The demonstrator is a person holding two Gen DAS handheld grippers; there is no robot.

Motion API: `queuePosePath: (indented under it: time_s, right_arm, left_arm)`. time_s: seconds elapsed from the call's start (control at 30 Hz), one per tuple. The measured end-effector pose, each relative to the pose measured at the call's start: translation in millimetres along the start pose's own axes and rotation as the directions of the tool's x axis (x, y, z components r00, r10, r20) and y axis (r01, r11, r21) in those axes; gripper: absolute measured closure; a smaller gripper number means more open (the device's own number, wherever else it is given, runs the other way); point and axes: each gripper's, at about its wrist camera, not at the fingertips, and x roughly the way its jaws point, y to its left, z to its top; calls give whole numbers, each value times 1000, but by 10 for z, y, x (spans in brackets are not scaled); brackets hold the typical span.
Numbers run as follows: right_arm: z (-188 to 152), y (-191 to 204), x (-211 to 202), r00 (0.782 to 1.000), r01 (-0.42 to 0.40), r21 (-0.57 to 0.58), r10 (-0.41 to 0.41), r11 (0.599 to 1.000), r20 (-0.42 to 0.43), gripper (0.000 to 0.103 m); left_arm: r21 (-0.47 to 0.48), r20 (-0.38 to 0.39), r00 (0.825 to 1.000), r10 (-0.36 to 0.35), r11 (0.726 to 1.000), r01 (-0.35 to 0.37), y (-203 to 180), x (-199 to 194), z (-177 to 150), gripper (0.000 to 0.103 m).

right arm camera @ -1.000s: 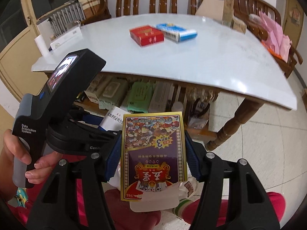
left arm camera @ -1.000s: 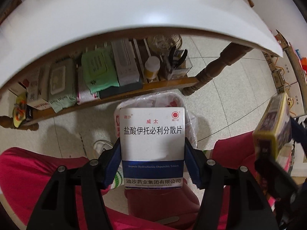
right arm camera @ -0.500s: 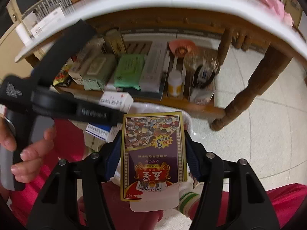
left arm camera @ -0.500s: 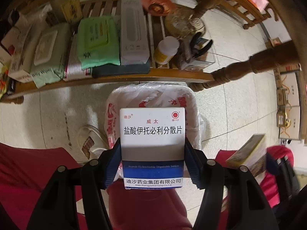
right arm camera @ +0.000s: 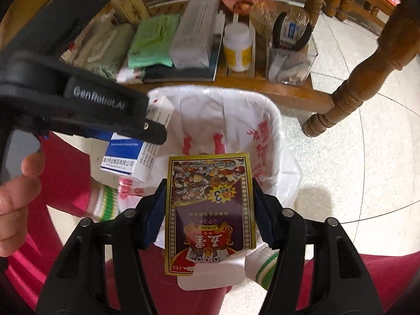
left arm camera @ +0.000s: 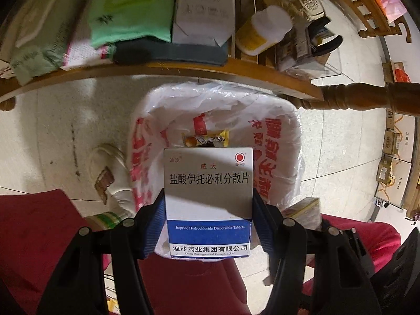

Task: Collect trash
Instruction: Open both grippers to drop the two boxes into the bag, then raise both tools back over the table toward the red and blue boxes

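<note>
Pale tiled floor [right arm camera: 367,157] w/ thin dark grout lines, lit bright at right. Turned wooden table leg [right arm camera: 349,89] stands on it, joined to a low wooden shelf [left arm camera: 162,71] crowded w/ wipe packs, boxes & a white-capped bottle [right arm camera: 237,50]. Cardboard cartons [left arm camera: 393,162] stacked at far right; more turned wooden furniture [left arm camera: 367,13] at top right.
</note>
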Motion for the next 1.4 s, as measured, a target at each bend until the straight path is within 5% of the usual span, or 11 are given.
queuePosePath:
  time_s: [0.4,0.53,0.77,1.07,1.4]
  right_arm:
    - [-8,44,358,995,-36,3,36,999,-98,44]
    - [-9,30,380,993,-58,25,61,998,-103,24]
    - [14,0,306,995,-57,31,60,998,-80,24]
    - [10,6,98,997,-68,13,68,998,-41,24]
    - [-78,-15,-1034,990,-63,-109,76,992,123,24]
  left_arm:
    - [-67,-115,993,14,997,-22,94,374,195,38]
    - [-84,-137,990,11,996,-23,107,411,214,27]
    - [-83,-139,990,25,996,-37,111,384,218,24]
    - [-41,-17,987,159,986,-159,23,-6,60,24]
    - [9,200,936,290,955,-298,-177,-929,-542,24]
